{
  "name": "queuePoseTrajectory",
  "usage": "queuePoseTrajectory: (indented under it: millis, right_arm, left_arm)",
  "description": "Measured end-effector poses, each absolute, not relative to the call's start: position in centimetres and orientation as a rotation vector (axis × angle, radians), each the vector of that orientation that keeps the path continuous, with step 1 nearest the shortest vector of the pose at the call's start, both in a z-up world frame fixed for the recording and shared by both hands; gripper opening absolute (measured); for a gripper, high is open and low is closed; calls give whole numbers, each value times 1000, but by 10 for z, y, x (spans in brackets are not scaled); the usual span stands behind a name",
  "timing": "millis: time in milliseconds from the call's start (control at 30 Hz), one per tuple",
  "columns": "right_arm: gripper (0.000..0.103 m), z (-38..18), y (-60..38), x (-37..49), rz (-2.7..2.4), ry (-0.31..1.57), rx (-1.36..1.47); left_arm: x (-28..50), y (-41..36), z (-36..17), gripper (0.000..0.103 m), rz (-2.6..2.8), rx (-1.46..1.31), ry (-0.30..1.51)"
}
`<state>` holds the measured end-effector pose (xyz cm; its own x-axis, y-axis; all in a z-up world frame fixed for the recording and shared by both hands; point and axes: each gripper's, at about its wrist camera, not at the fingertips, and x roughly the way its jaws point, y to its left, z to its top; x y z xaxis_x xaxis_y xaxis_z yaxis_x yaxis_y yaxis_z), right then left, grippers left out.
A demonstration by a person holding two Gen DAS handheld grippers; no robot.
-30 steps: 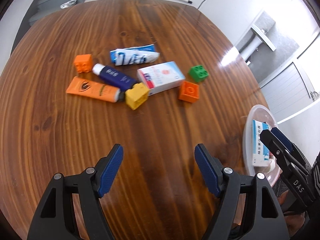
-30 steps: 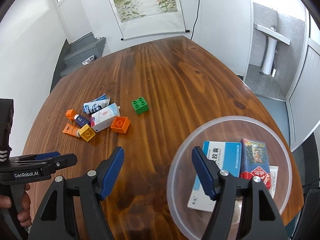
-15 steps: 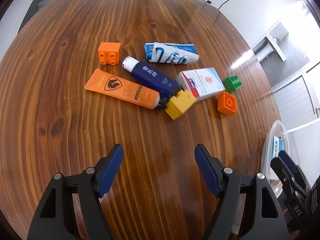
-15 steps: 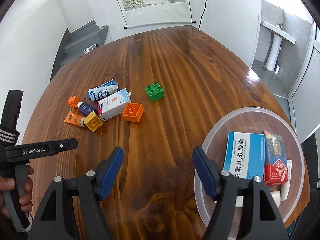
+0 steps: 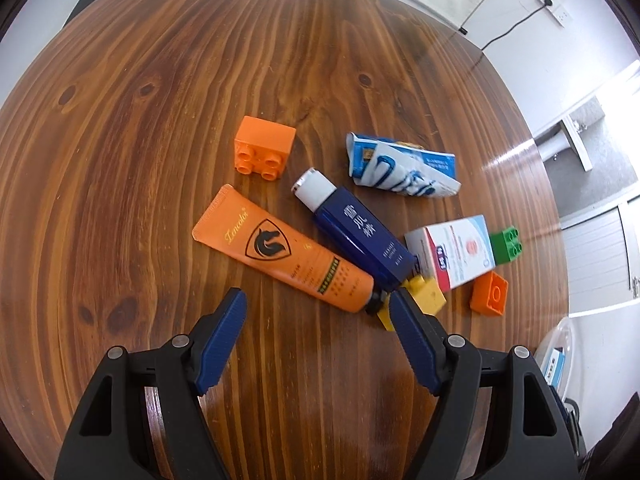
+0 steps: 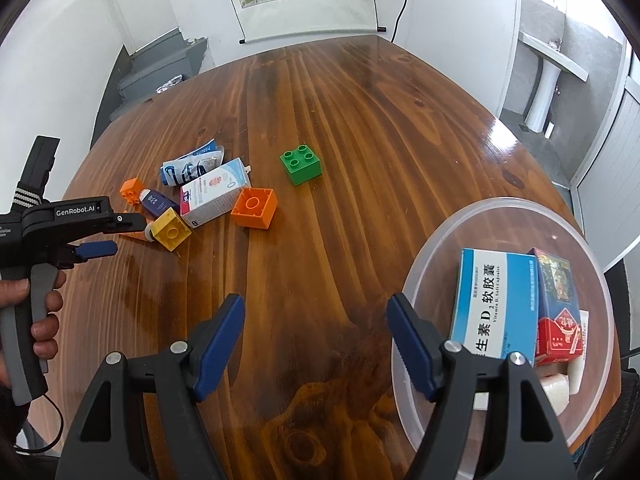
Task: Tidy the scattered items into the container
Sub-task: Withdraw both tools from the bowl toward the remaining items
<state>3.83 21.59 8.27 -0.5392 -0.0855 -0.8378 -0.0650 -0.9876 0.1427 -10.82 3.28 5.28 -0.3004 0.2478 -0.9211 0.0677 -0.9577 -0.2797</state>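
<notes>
My left gripper (image 5: pixel 316 312) is open and empty, just short of an orange tube (image 5: pixel 280 248) on the wooden table. Beside the tube lie a dark blue tube (image 5: pixel 356 228), a yellow brick (image 5: pixel 426 296), a white and red box (image 5: pixel 456 252), a crumpled blue and white packet (image 5: pixel 400 168), and orange bricks (image 5: pixel 264 148) (image 5: pixel 490 294). A green brick (image 6: pixel 301 163) sits apart. My right gripper (image 6: pixel 314 320) is open and empty, next to the clear round container (image 6: pixel 500 208), which holds a blue box (image 6: pixel 494 304) and a red box (image 6: pixel 558 308).
The left gripper (image 6: pixel 96 236) shows in the right wrist view over the pile's left end. The table's right edge (image 6: pixel 532 152) lies close behind the container. Grey steps (image 6: pixel 160 68) and a white washbasin (image 6: pixel 552 76) stand beyond the table.
My left gripper has moved forward and left, up to the orange tube. My right gripper has drawn left, away from above the container. Both stayed open.
</notes>
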Motion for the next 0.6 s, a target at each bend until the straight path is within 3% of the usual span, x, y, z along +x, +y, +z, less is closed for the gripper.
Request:
queuePoseTrajectory:
  millis: [600]
  right_arm:
    - [77, 67, 202, 17, -2660, -187, 1535]
  left_arm:
    - [-120, 35, 46, 84, 2481, -1789, -323]
